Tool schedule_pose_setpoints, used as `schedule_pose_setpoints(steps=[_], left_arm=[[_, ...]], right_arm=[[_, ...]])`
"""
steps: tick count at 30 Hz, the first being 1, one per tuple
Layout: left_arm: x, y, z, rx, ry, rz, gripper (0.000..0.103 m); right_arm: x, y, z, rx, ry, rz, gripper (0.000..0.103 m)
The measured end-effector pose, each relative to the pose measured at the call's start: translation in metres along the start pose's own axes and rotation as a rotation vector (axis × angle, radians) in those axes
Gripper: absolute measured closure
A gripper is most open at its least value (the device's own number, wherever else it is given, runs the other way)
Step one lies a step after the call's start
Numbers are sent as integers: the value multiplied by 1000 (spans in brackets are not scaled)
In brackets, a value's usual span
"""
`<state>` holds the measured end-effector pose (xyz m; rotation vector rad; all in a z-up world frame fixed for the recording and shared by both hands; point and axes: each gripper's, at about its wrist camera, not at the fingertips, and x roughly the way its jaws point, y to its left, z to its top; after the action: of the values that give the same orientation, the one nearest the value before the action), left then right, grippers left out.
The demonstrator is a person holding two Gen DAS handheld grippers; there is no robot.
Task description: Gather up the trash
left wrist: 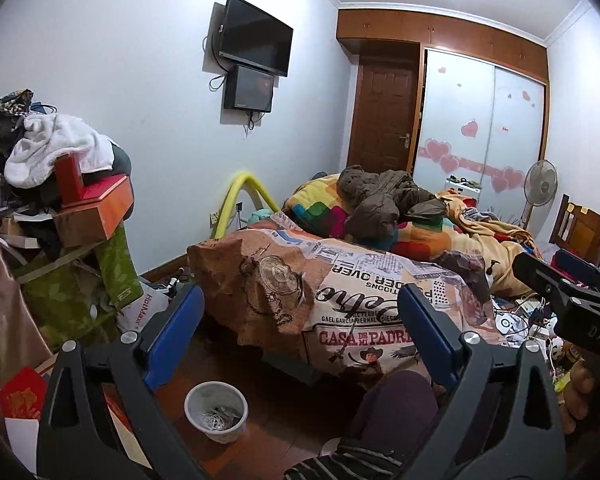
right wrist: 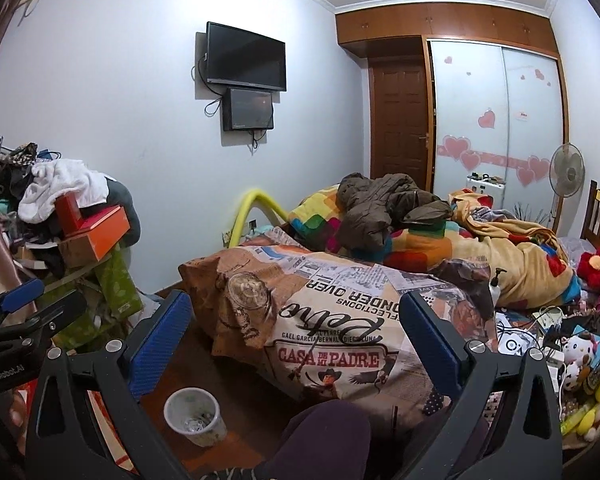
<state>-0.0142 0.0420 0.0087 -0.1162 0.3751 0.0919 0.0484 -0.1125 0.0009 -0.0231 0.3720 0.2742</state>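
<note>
A small white waste bin (left wrist: 216,410) stands on the wooden floor beside the bed and holds some crumpled trash; it also shows in the right wrist view (right wrist: 195,416). My left gripper (left wrist: 300,312) is open and empty, held high above the floor and aimed at the bed. My right gripper (right wrist: 296,316) is open and empty too, held alongside. The right gripper's body shows at the right edge of the left wrist view (left wrist: 572,300). The left gripper shows at the left edge of the right wrist view (right wrist: 24,312). My knee (right wrist: 324,436) is below the grippers.
A bed (right wrist: 340,320) with a printed cover, a brown jacket (right wrist: 384,208) and blankets fills the middle. Plush toys, cables and small items (right wrist: 560,352) clutter its right side. A pile of clothes and boxes (left wrist: 60,200) stands at left. A fan (right wrist: 566,172), wardrobe and door are at the back.
</note>
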Motion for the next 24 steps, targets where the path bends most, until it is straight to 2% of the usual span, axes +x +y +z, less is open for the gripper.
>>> schedule_pose_setpoints(steps=[24], left_arm=[[9, -6, -7, 3, 28, -6, 5]], right_arm=[[3, -2, -1, -26, 35, 23, 0]])
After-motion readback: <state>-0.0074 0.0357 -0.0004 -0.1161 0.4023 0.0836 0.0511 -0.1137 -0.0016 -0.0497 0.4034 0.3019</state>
